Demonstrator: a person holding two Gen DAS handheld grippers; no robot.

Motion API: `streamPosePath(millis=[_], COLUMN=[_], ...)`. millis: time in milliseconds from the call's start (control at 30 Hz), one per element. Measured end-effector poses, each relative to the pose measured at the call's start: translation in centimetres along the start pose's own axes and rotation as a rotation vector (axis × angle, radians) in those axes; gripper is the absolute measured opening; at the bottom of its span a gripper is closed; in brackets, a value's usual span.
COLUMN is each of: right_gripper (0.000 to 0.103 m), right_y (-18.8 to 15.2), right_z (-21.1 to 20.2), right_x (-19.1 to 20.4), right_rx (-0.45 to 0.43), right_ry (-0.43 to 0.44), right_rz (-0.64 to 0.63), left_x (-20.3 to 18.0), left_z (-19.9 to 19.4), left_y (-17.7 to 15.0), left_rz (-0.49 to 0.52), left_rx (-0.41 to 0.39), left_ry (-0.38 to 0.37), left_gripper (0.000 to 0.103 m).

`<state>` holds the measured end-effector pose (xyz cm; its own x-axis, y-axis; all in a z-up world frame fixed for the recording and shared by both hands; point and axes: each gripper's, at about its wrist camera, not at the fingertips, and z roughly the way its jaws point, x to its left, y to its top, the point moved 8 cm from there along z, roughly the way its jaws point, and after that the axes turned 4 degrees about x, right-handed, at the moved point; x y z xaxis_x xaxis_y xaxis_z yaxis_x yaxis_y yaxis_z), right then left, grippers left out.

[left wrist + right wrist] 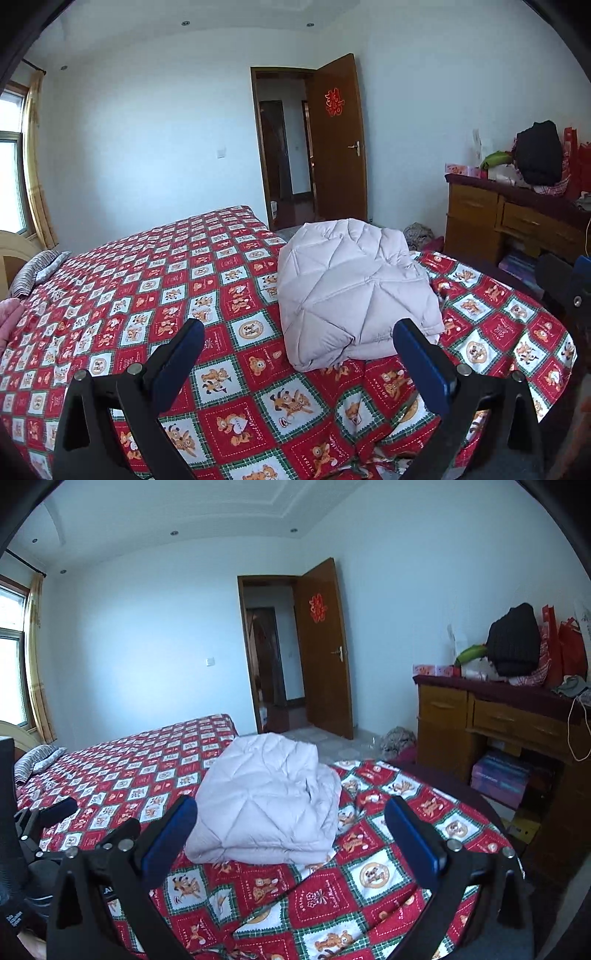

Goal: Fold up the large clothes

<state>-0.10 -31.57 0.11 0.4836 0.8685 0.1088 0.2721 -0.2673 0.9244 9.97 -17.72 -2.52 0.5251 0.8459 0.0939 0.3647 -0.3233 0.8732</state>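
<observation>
So the coat [354, 291] is a pale lilac quilted puffer, already bundled into a fat folded stack near the foot of the bed [147, 280], sitting on the red teddy-bear check cover, closer to the corner than to the pillow [37, 271]. Looks like the folding is pretty much done, or at most wants a tidy-up. My guess on handling: light for its size, very squashy, and springy, so the layers will want to puff back open the moment you let go. The shell looks smooth, probably a bit slippery, so pinching just the top skin would likely slide or only lift one layer. I'd grab at the thick rolled edge on the near side, low down where the layers stack up, one gripper toward each end, and bite deep enough to get the whole stack. Both grippers are hanging back from it, above the cover. Left gripper [297, 354] has its blue pads spread wide with nothing between them, and the coat sits just past it, toward its right finger. Right gripper [290, 829] is equally wide open and empty, the coat more or less centred ahead. Further out there's the open door [336, 140] and a cluttered desk [509, 218] against the right wall.
</observation>
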Motion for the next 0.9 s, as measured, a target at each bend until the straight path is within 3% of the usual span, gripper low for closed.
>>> streamPosePath(millis=[900], right_gripper=[0.103], right_y=[-0.18], right_z=[-0.22], right_x=[0.07], right_rx=[0.011], right_ry=[0.017], right_rz=[0.02], left_x=[0.68], left_z=[-1.09], left_y=[0.19], left_rz=[-0.035], left_rx=[-0.026], left_ry=[0.004], left_gripper=[0.102])
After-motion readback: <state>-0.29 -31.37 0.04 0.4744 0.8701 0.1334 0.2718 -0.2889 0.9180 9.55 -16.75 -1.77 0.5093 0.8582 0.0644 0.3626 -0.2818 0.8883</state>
